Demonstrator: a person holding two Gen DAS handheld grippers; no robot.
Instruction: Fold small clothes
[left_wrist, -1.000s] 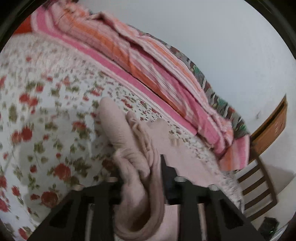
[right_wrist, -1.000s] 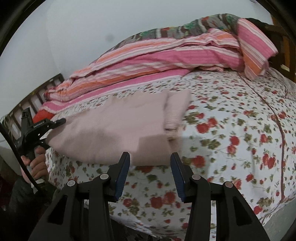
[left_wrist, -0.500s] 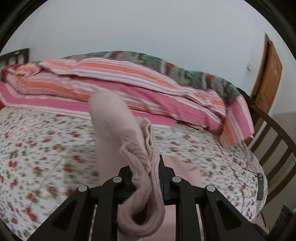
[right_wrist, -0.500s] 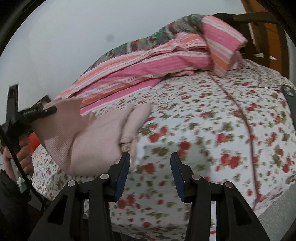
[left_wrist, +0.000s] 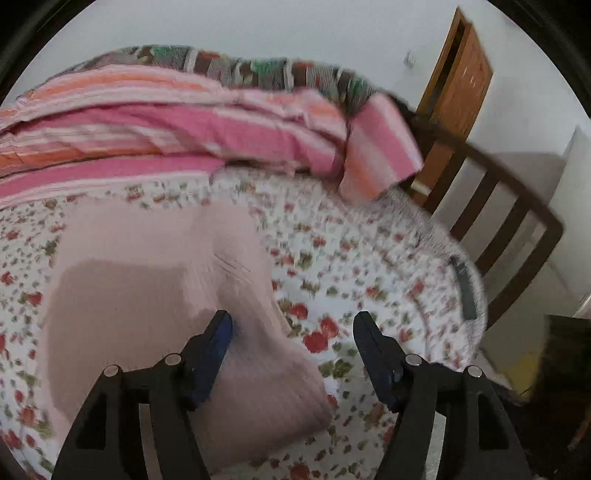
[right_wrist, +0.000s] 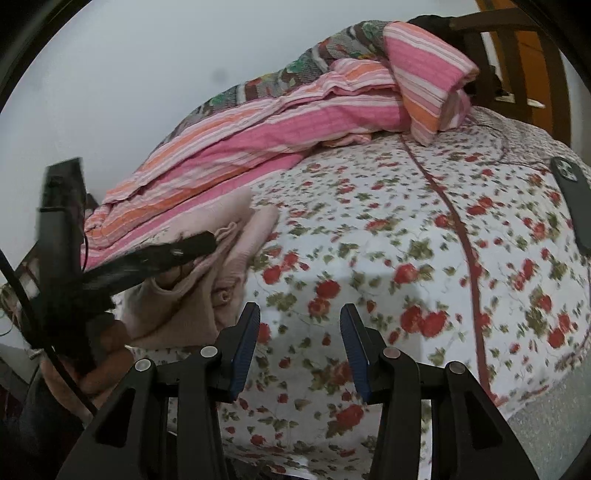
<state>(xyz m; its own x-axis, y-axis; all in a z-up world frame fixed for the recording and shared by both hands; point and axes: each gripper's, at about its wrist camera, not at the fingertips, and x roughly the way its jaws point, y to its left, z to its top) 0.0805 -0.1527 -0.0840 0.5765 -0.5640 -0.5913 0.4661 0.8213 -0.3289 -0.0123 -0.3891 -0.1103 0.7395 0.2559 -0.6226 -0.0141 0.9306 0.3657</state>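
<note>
A pale pink knit garment lies folded on the floral bed sheet. My left gripper hovers over its right edge. Its jaws are opening and the pads press on nothing; the garment's folded edge lies below and between them. In the right wrist view the same garment is bunched at the left, with one finger of the left gripper stretched over it and a hand holding that tool. My right gripper stands open above bare sheet to the garment's right, with nothing between its fingers.
A pink and orange striped blanket is piled along the far side of the bed. A dark phone lies near the bed's right edge. A dark wooden footboard and a brown door stand at the right.
The left gripper swung right with the lifted garment edge pinched in it, then let go; the garment now lies folded on the bed. The right gripper drifted right, still open.
</note>
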